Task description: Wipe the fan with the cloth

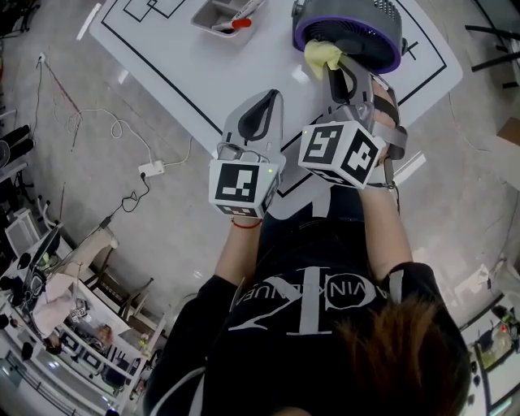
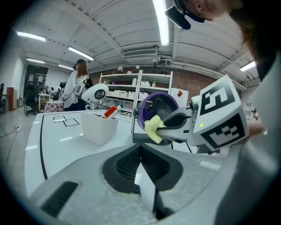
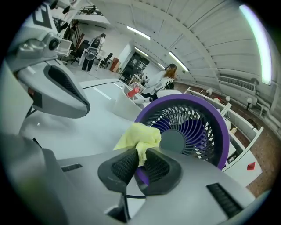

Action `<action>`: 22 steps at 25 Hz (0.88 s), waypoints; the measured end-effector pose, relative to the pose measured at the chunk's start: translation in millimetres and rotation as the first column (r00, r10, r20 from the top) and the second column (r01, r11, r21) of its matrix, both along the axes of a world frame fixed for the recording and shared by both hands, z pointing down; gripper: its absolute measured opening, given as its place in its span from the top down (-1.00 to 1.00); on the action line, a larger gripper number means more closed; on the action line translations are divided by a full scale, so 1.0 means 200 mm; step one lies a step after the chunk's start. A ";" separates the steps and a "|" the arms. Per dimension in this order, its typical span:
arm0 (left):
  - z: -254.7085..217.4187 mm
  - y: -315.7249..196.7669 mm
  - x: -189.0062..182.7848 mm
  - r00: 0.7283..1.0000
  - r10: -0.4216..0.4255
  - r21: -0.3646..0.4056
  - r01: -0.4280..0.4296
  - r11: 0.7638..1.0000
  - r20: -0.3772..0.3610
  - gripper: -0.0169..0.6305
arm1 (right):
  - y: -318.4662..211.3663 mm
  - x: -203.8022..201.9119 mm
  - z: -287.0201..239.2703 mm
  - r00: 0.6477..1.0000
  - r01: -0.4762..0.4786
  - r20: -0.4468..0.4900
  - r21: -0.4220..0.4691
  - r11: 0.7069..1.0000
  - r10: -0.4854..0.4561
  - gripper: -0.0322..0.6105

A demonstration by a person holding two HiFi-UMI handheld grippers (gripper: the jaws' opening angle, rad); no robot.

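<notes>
A small fan [image 1: 351,28] with a purple ring and grey grille stands on the white table's far right; it also shows as the fan [image 3: 189,129] and the fan [image 2: 157,105]. My right gripper [image 1: 331,63] is shut on a yellow cloth [image 1: 322,55], and the cloth [image 3: 139,137] presses against the fan's purple rim at its lower left. From the side, the cloth [image 2: 153,129] sticks out of the right gripper [image 2: 163,132]. My left gripper [image 1: 262,110] hangs shut and empty over the table's near edge, to the left of the fan.
A white bin [image 1: 221,14] with a red-capped item stands at the table's far middle, the same bin [image 2: 98,126] ahead of the left gripper. Black lines mark the table [image 1: 187,65]. Cables and a power strip [image 1: 151,169] lie on the floor left. People stand far off.
</notes>
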State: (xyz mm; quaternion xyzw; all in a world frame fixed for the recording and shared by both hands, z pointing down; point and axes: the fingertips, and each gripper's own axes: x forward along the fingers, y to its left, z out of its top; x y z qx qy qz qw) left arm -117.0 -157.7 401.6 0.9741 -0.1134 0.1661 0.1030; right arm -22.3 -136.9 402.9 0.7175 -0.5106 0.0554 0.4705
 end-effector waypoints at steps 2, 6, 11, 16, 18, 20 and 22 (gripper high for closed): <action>0.00 0.00 0.00 1.000 0.004 0.005 -0.004 1.000 0.005 0.93 | -0.01 -0.01 -0.01 1.000 0.010 -0.016 0.007 1.000 -0.010 0.79; 0.01 0.00 0.00 1.000 0.007 0.011 -0.007 1.000 0.008 0.93 | -0.04 -0.01 -0.03 0.992 0.051 -0.114 -0.020 0.999 -0.053 0.79; 0.01 0.00 0.00 1.000 0.014 0.019 -0.014 1.000 0.011 0.93 | -0.07 -0.04 -0.07 0.982 0.092 -0.161 -0.028 0.995 -0.095 0.79; 0.00 0.00 0.00 1.000 0.008 0.019 -0.008 1.000 0.002 0.93 | -0.10 -0.05 -0.11 0.978 0.106 -0.177 -0.034 0.994 -0.110 0.79; -0.02 -0.01 0.00 1.000 0.002 0.018 -0.002 1.000 -0.005 0.93 | -0.10 -0.05 -0.13 0.977 0.107 -0.181 -0.032 0.994 -0.111 0.79; -0.04 -0.01 0.00 1.000 0.003 0.025 -0.003 1.000 -0.011 0.93 | -0.11 -0.05 -0.16 0.975 0.109 -0.191 -0.029 0.994 -0.112 0.79; -0.08 -0.02 0.00 1.000 -0.002 0.028 0.003 1.000 -0.023 0.93 | -0.11 -0.04 -0.19 0.973 0.111 -0.200 -0.030 0.993 -0.114 0.79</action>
